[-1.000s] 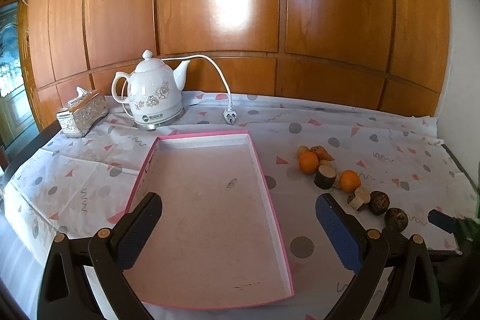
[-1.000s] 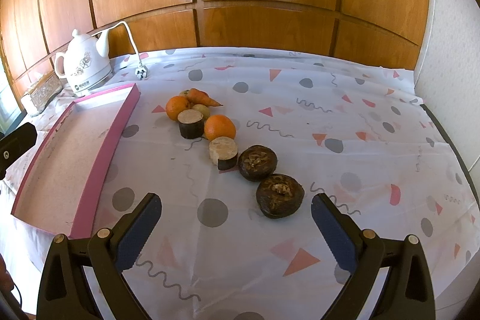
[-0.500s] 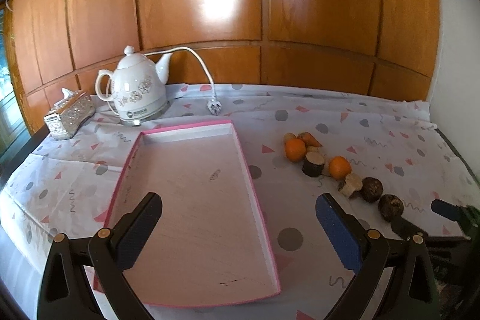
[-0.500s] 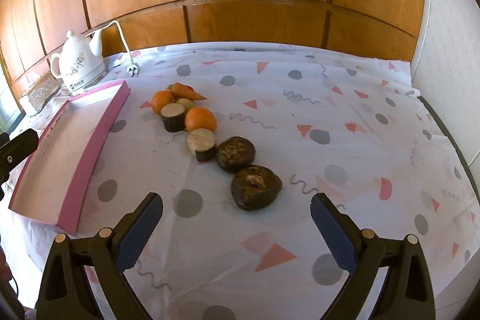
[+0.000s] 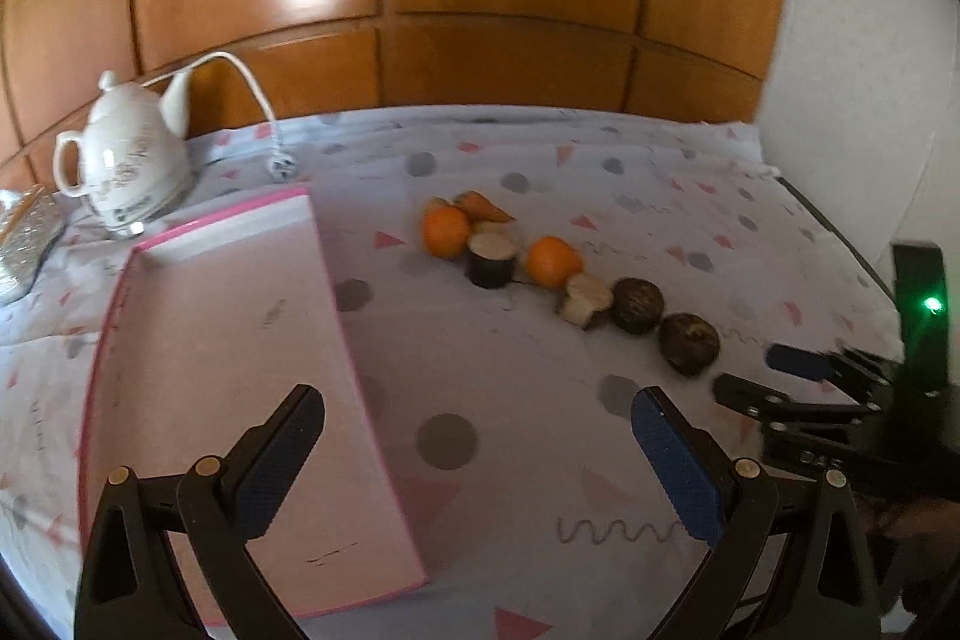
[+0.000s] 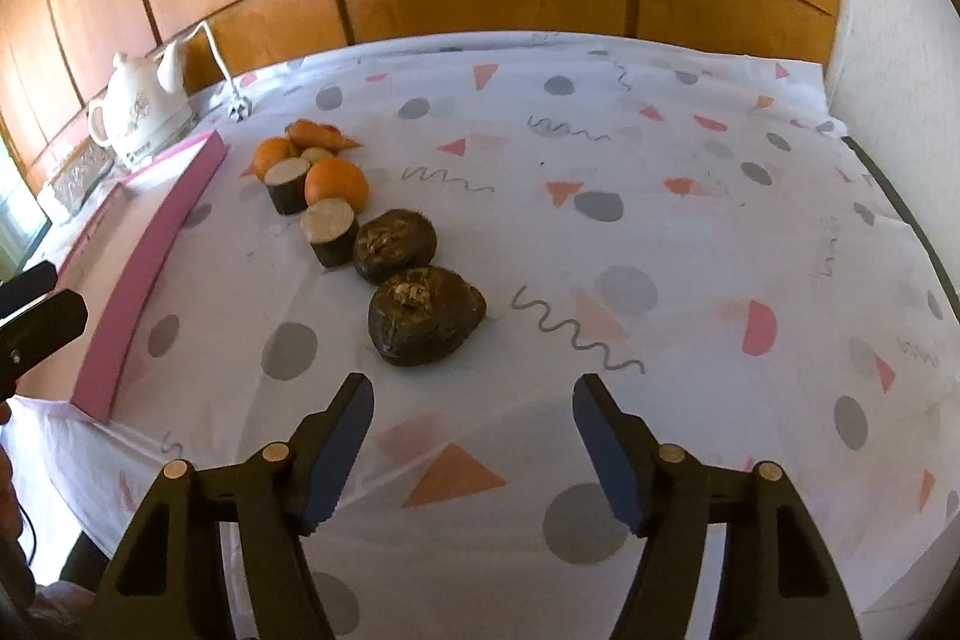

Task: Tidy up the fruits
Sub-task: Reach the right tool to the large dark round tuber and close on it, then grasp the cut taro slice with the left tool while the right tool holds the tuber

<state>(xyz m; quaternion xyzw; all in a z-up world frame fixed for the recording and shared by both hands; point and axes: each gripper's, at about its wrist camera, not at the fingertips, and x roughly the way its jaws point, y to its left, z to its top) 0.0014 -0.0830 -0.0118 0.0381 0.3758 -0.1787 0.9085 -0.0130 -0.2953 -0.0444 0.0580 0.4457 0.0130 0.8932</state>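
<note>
A row of produce lies on the patterned tablecloth: two oranges (image 6: 336,182), a carrot (image 6: 317,134), two cut dark-skinned stubs (image 6: 329,231) and two dark brown round fruits (image 6: 425,315). A shallow pink tray (image 5: 240,334) sits to their left, nothing in it. My right gripper (image 6: 471,451) is open and empty, just short of the nearest dark fruit. My left gripper (image 5: 477,460) is open and empty, over the tray's right rim. The right gripper also shows in the left wrist view (image 5: 798,376) beside the nearest dark fruit (image 5: 689,343).
A white teapot-style kettle (image 5: 129,166) with cord and plug stands behind the tray. A silver tissue box (image 5: 27,238) is at the far left. A wooden panel wall runs behind the table and a white wall (image 6: 888,10) is on the right.
My right gripper has moved forward and down toward the nearest dark fruit, its jaws narrowing. My left gripper has shifted right, off the tray's middle to its right rim.
</note>
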